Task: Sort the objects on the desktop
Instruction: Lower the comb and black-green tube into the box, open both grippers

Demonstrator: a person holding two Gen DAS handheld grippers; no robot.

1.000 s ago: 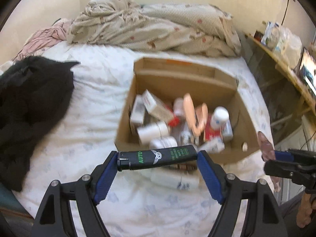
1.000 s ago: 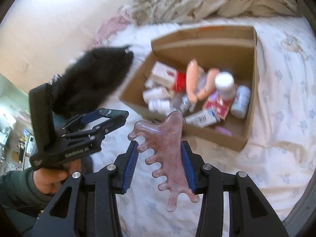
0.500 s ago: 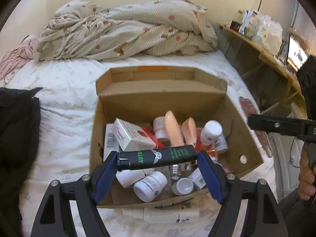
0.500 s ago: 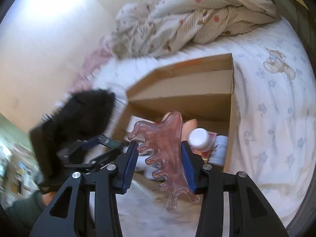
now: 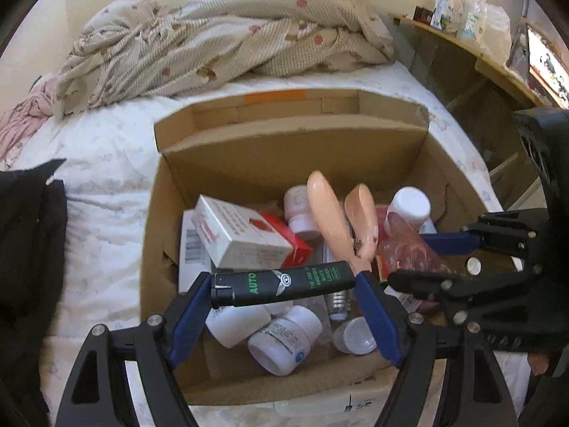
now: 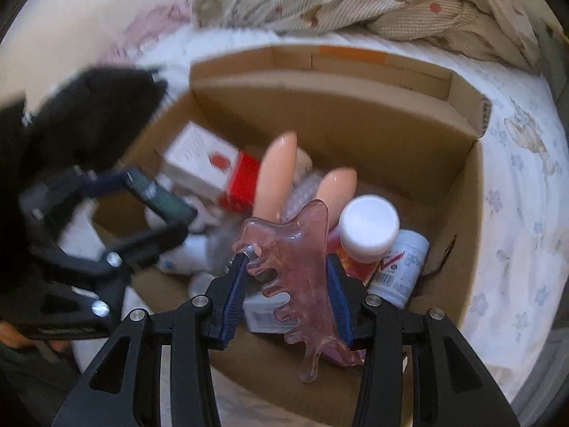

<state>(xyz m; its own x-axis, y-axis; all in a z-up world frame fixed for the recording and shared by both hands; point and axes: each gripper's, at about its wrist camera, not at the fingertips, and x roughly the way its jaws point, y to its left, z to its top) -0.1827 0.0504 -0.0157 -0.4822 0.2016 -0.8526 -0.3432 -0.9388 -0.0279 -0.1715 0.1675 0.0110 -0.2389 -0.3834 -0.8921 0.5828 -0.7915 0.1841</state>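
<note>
Only the left wrist view shows the shelf [image 5: 498, 60] with cartons beside the bed [image 5: 99, 192]; only the right shows the bear print on the sheet [image 6: 530, 135]. The left gripper [image 5: 284, 284] pinches a black lighter [image 5: 284, 283] end to end, green print reading "AUTO", over the box [image 5: 291, 142] of bottles and cartons. The right gripper [image 6: 284, 270] clamps a pink comb [image 6: 295, 259] above a white-capped bottle [image 6: 368, 227].
</note>
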